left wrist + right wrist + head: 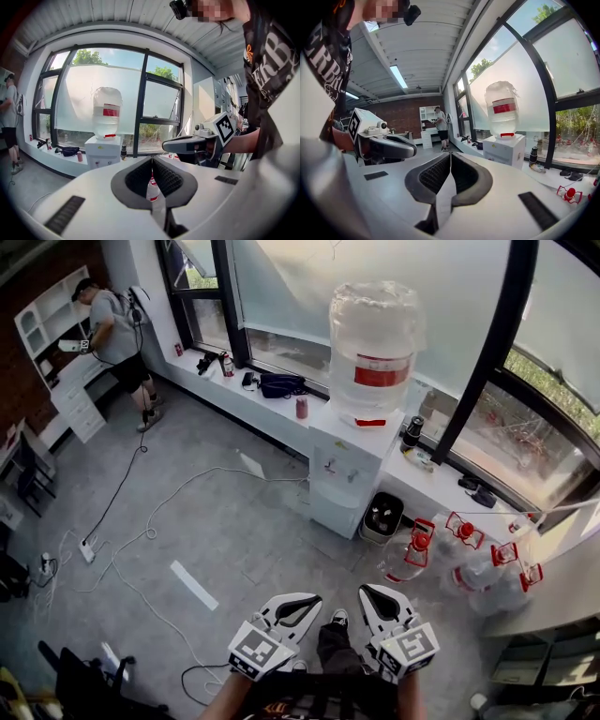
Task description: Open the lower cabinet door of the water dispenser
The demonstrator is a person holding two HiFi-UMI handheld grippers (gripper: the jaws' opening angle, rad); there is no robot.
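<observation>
The white water dispenser (349,457) stands against the window sill with a big clear bottle (375,352) on top. Its lower cabinet door (330,512) is closed. Both grippers hover near the bottom of the head view, well short of the dispenser and pointing toward it. My left gripper (316,598) is shut with nothing in it, and so is my right gripper (365,590). In the left gripper view the closed tips (151,159) line up just right of the dispenser (102,152). In the right gripper view the closed tips (450,153) sit left of the dispenser (506,147); the gripper bodies hide its lower door.
A black bin (382,517) holding bottles stands right of the dispenser. Several empty red-capped water bottles (464,554) lie on the floor at right. Cables (141,540) and a white strip (194,584) cross the grey floor. A person (114,329) stands at the far left.
</observation>
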